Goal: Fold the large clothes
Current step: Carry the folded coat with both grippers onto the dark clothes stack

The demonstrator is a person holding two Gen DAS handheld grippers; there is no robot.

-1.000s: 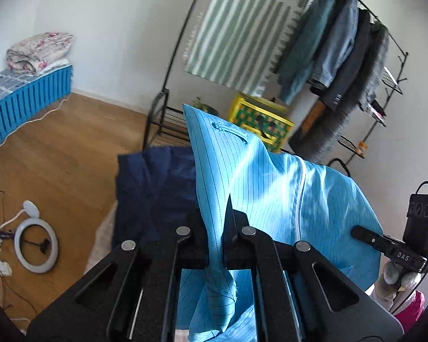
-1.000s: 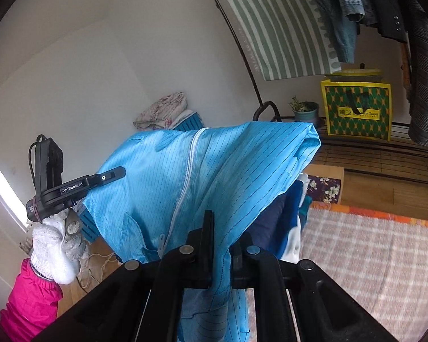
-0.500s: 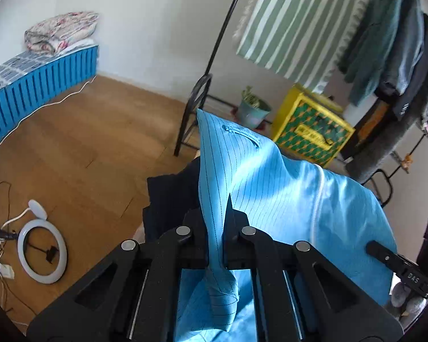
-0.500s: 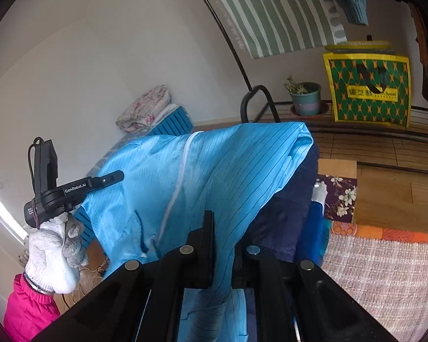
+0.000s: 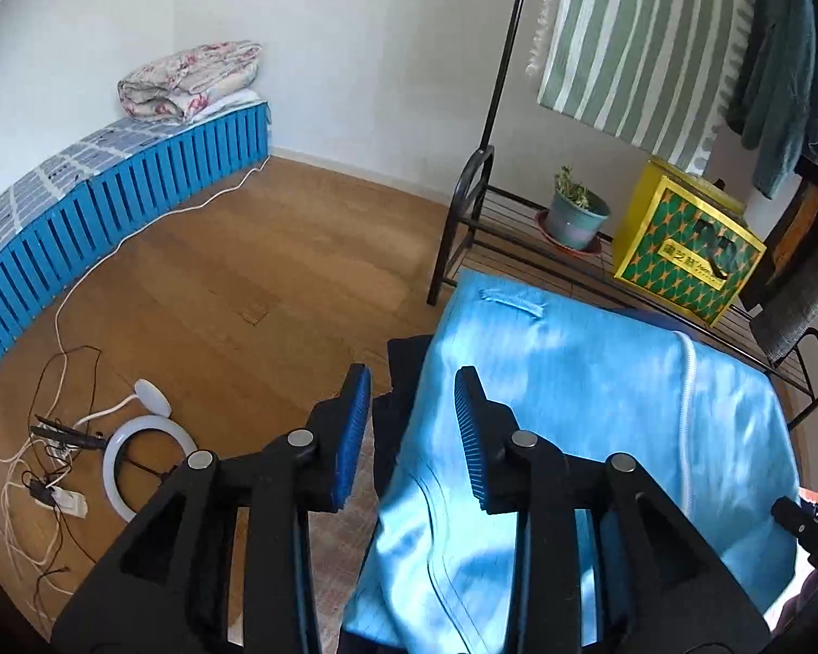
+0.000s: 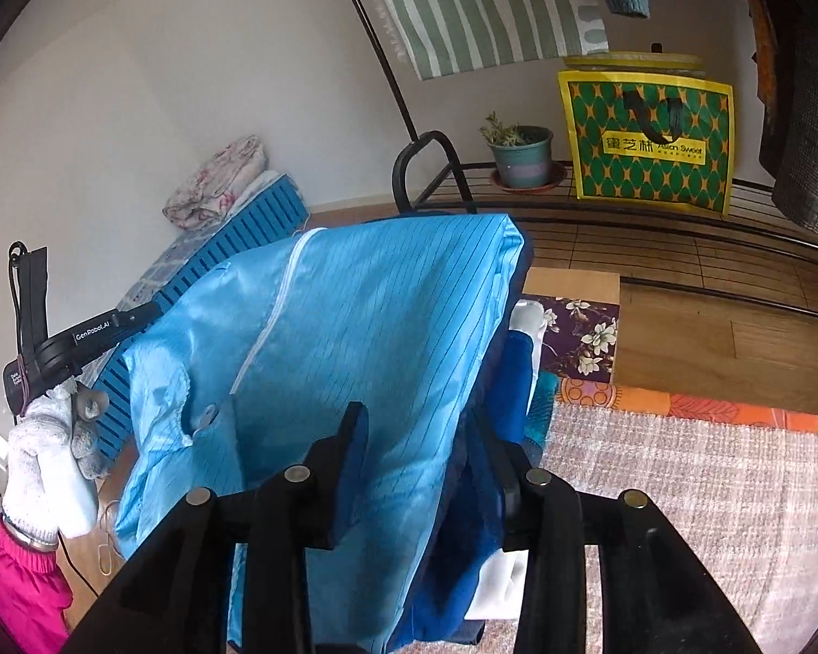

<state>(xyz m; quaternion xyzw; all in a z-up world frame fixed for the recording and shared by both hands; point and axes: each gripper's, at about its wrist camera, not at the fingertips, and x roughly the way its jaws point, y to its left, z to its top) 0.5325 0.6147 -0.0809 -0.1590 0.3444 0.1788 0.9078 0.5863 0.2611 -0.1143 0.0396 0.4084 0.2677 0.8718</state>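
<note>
Fabric of the light blue pinstriped jacket lay draped over a pile of dark navy clothes on the woven rug, its white zipper running across the top. Both grippers' jaws were opening: the left gripper straddled the jacket's left edge, the right gripper its right edge, neither pressing cloth. A clean withdrawal probably needed both pulled straight back without snagging the slippery fold. Behind stood the black clothes rack, a yellow-green bag, a potted plant; the ring light and cables lay left.
</note>
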